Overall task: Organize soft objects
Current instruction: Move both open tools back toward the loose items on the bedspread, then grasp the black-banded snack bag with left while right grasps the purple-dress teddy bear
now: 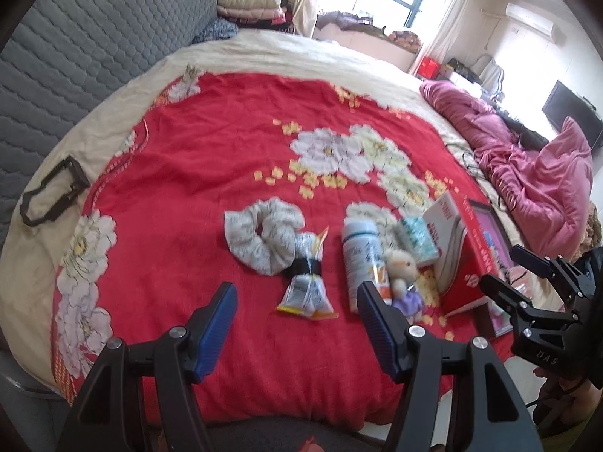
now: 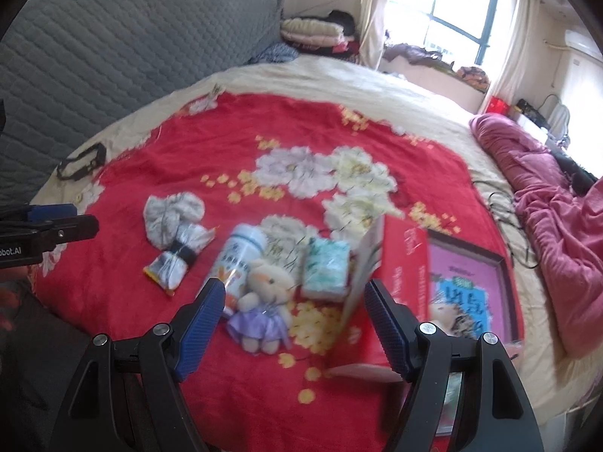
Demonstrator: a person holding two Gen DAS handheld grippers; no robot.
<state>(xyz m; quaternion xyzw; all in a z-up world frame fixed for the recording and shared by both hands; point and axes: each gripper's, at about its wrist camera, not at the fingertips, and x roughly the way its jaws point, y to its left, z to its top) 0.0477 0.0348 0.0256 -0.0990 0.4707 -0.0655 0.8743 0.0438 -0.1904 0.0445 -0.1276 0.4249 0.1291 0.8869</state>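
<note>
**Both grippers hovering open over the bedspread**

The left gripper point(image 1: 297, 316) is hanging with jaws apart, gripping nothing; a snack packet point(image 1: 307, 286) and a scrunchie point(image 1: 264, 239) are lying just ahead of it. The right gripper point(image 2: 296, 310) is also gaping wide, with the plush doll point(image 2: 264, 301) lying between its fingertips, a white bottle point(image 2: 239, 260) touching the doll's left side, and a tissue pack point(image 2: 326, 267) just beyond.

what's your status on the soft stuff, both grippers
Left gripper open, empty, above the snack packet. Right gripper open, empty, over the plush doll. Scrunchie untouched. Bottle lies against the doll.
</note>
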